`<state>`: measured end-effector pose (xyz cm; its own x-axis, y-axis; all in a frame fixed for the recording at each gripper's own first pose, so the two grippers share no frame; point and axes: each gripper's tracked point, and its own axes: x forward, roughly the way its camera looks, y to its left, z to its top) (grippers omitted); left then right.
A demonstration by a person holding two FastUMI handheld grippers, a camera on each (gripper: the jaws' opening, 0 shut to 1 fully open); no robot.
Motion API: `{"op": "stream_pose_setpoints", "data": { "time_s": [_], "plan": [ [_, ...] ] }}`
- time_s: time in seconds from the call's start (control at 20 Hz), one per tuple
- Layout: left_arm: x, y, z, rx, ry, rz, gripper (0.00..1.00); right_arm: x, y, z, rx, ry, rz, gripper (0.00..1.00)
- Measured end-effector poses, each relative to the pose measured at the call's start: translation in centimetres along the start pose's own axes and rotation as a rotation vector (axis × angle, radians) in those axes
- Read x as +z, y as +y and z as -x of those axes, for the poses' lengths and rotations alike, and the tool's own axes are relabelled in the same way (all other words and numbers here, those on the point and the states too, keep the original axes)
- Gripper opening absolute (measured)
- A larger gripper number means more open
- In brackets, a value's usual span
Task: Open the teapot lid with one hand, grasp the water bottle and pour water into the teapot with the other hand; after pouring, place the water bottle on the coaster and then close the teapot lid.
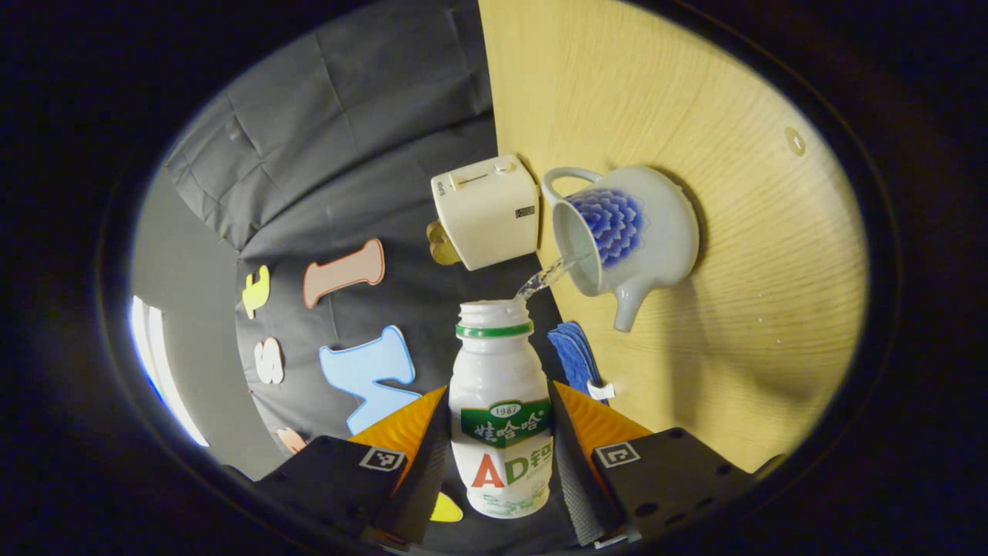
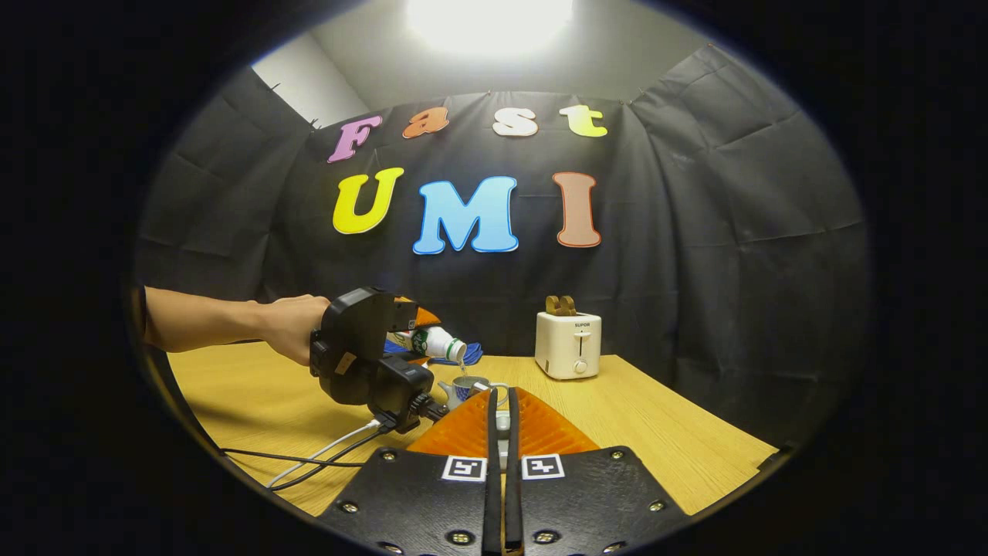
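Note:
In the left gripper view my left gripper is shut on a white water bottle with a green label and no cap. The bottle is tipped, and a thin stream of water runs from its mouth into the open white teapot with a blue flower pattern. In the right gripper view the bottle hangs tilted over the teapot. My right gripper is held nearer the camera than the pot, its fingers almost together on a small pale piece, the teapot lid, mostly hidden between them.
A blue coaster lies on the wooden table beside the teapot. A cream toaster with bread in it stands at the back. A hand holds the left gripper, and cables trail across the table at the left.

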<state>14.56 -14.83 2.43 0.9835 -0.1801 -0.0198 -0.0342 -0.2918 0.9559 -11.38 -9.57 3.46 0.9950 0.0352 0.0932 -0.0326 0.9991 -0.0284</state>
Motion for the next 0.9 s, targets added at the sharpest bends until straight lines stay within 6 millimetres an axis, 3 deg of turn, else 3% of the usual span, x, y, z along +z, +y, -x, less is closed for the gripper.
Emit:
{"op": "stream_pose_setpoints", "data": {
  "time_s": [0.05, 0.15, 0.2, 0.8, 0.9],
  "plan": [
    [0.03, 0.11, 0.04, 0.002, -0.001, -0.005, 0.80, 0.02, 0.02, 0.04, 0.000, 0.000, 0.002, 0.02],
    [0.05, 0.15, 0.14, 0.004, -0.003, -0.014, 0.75, -0.01, -0.06, -0.05, -0.002, 0.001, 0.003, 0.02],
    [0.06, 0.14, 0.14, 0.003, -0.003, -0.016, 0.80, -0.02, -0.07, -0.08, -0.001, 0.001, 0.001, 0.02],
    [0.36, 0.62, 0.05, 0.003, -0.024, -0.093, 0.80, -0.13, 0.27, -0.02, 0.010, 0.008, 0.008, 0.02],
    [0.58, 0.84, 0.16, 0.004, -0.031, -0.108, 0.74, -0.17, 0.28, -0.01, 0.009, 0.008, 0.012, 0.02]
  ]
}}
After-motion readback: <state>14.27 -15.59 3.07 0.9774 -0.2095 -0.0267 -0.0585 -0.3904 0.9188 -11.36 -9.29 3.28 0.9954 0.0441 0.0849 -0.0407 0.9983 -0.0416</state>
